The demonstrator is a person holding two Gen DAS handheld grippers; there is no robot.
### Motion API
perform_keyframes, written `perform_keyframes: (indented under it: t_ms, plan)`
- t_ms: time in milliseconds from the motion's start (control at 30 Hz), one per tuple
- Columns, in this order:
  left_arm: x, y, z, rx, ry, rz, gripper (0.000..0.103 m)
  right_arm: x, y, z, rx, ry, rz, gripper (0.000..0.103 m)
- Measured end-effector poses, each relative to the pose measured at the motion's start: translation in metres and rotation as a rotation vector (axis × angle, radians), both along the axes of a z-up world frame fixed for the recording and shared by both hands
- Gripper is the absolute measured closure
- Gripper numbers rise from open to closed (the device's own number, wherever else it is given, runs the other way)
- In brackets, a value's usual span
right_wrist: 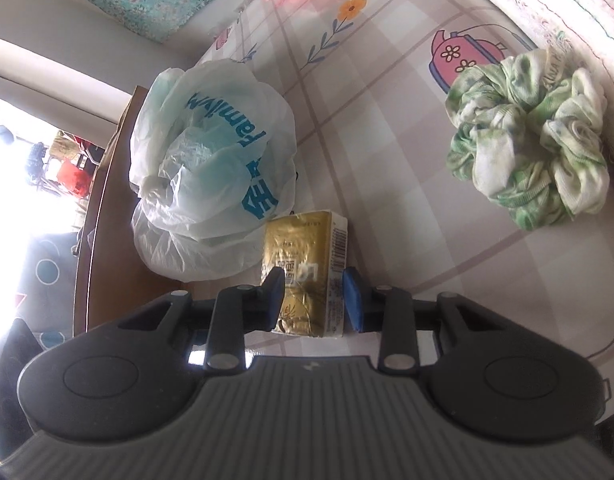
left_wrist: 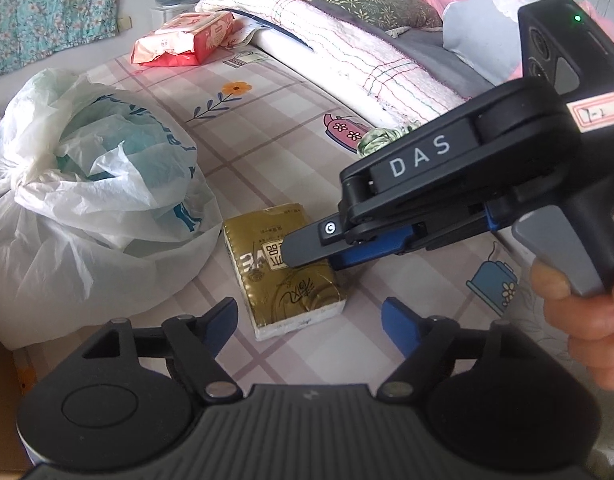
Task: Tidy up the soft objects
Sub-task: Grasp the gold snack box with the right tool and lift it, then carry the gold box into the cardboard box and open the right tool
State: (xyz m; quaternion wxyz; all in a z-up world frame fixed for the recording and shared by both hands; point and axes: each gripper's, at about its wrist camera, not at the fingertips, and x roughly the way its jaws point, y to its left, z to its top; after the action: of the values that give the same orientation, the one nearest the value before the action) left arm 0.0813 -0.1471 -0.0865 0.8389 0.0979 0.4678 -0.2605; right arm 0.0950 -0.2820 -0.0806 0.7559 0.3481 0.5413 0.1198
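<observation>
on the checked bed sheet (left_wrist: 267,120), my right gripper (right_wrist: 314,298) straddles a gold tissue pack (left_wrist: 283,268), its blue pads on either side of the pack's near end; i cannot tell whether the jaws are yet pressing on the wrapper or just short of it. my left gripper (left_wrist: 307,322) hovers a little back from the pack's other end with its jaws wide apart and nothing between them. the pack lies flat near the bed's outer edge, just beside a knotted white plastic bag (left_wrist: 95,184); a green scrunchie (right_wrist: 527,136) sits well apart toward the folded quilt (left_wrist: 347,48), and a red tissue pack (left_wrist: 187,40) lies toward the far corner. the step in hand looks like taking hold of the gold pack. to do it well i would squeeze across the short width, gently, since the wrapper is slick and the contents give, then lift straight up so the corner does not snag the bag.
</observation>
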Motion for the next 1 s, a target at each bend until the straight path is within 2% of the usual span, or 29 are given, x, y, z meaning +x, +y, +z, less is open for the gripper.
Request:
perform_keyframes:
  t_ms: [200, 467, 767, 1000]
  plan:
    - [0.006, -0.004, -0.010, 0.034, 0.006, 0.016, 0.026, 0.002, 0.004, -0.006, 0.013, 0.005, 0.005, 0.070]
    - [0.006, -0.003, -0.008, 0.057, -0.034, 0.047, 0.045, -0.001, 0.007, -0.007, 0.019, -0.005, 0.005, 0.070]
    - [0.004, 0.001, -0.005, 0.041, -0.042, 0.058, 0.046, -0.006, 0.010, -0.002, 0.017, -0.011, 0.001, 0.070]
    - [-0.003, 0.006, 0.012, 0.026, -0.094, 0.057, 0.046, -0.010, 0.013, 0.016, 0.006, -0.055, 0.001, 0.070]
